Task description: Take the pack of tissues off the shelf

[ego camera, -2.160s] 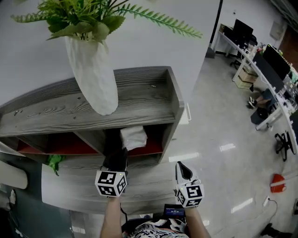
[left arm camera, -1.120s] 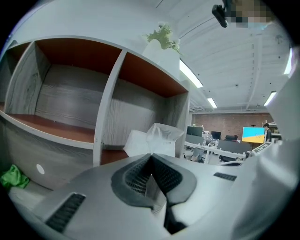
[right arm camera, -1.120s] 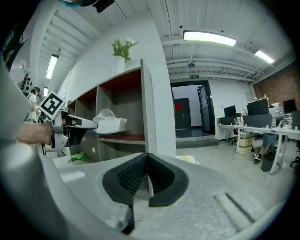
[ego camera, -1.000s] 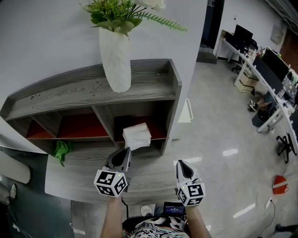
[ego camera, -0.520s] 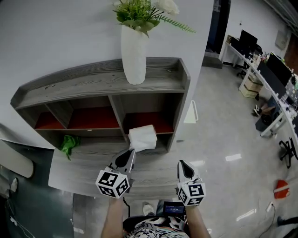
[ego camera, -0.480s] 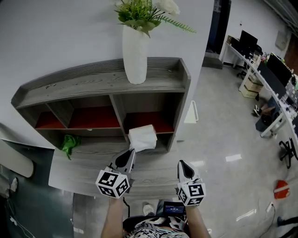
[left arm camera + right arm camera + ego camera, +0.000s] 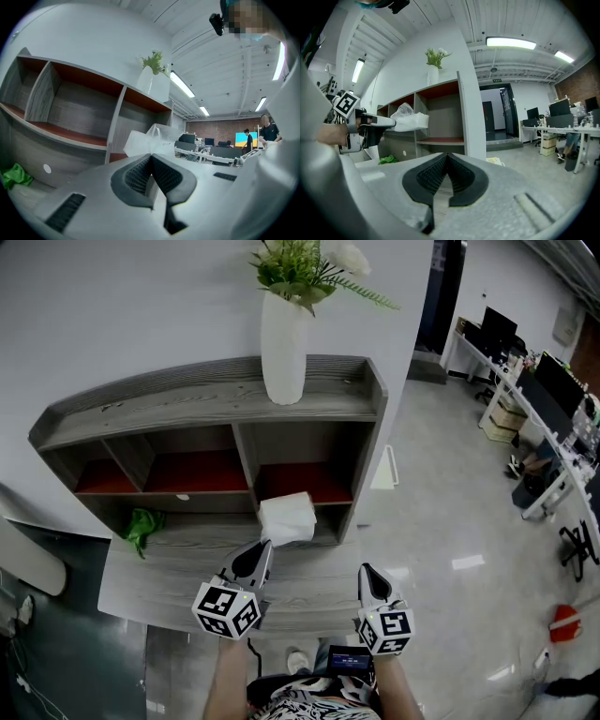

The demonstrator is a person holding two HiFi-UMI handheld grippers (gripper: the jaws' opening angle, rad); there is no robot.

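Note:
The white pack of tissues (image 7: 287, 519) hangs in the air in front of the shelf's right-hand lower compartment, clear of it. My left gripper (image 7: 264, 546) is shut on the pack's near edge; in the left gripper view the pack (image 7: 151, 139) sticks out just past the closed jaws (image 7: 151, 156). The grey wooden shelf (image 7: 206, 399) has red compartment floors. My right gripper (image 7: 366, 571) is held to the right of the pack, shut and with nothing in it. From the right gripper view (image 7: 447, 157) the left gripper (image 7: 370, 126) shows carrying the pack (image 7: 410, 120).
A white vase with green plants (image 7: 284, 351) stands on the shelf top. A green cloth (image 7: 139, 525) lies on the lower ledge at the left. Polished floor, office desks with monitors (image 7: 553, 390) and an orange object (image 7: 560, 622) lie to the right.
The left gripper has drawn the pack out of the compartment and back from the shelf. The head view has pulled back, so more of the shelf shows. The right gripper has kept its place.

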